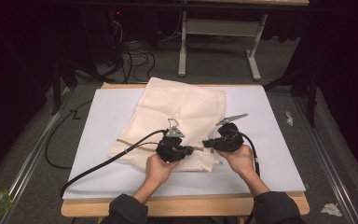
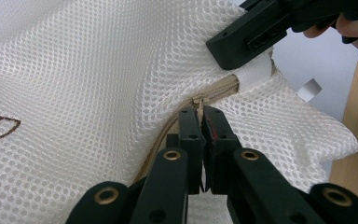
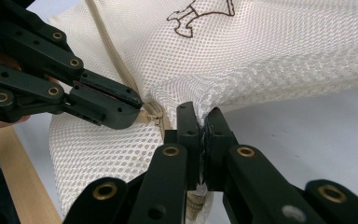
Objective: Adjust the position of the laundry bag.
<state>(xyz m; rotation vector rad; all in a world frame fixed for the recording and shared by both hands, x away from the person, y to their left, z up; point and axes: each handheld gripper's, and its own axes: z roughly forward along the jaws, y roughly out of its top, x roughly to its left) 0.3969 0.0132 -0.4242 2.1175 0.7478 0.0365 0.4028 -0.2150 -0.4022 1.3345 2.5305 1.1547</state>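
Left tool (image 2: 200, 114) is closed on the zipper pull (image 2: 197, 101) of the mesh bag (image 2: 98, 70). Right tool (image 3: 200, 116) is clamped shut on the bag's edge beside the zipper (image 3: 116, 60). The bag is spread flat on the white worktop (image 1: 270, 135), near its front edge.

1. The right hand-held gripper (image 3: 204, 122) rises from the bottom edge, its two black jaws pressed together on a bunched fold of the cream mesh bag (image 3: 270, 51).
2. The left hand-held gripper (image 3: 137, 106) reaches in from the left, its jaws closed at the tan zipper (image 3: 116, 58), just beside the right one.
3. A brown embroidered mark (image 3: 200, 14) sits near the bag's top.
4. The bag lies on the white counter (image 3: 317, 140), whose wooden edge (image 3: 23, 186) shows at lower left.
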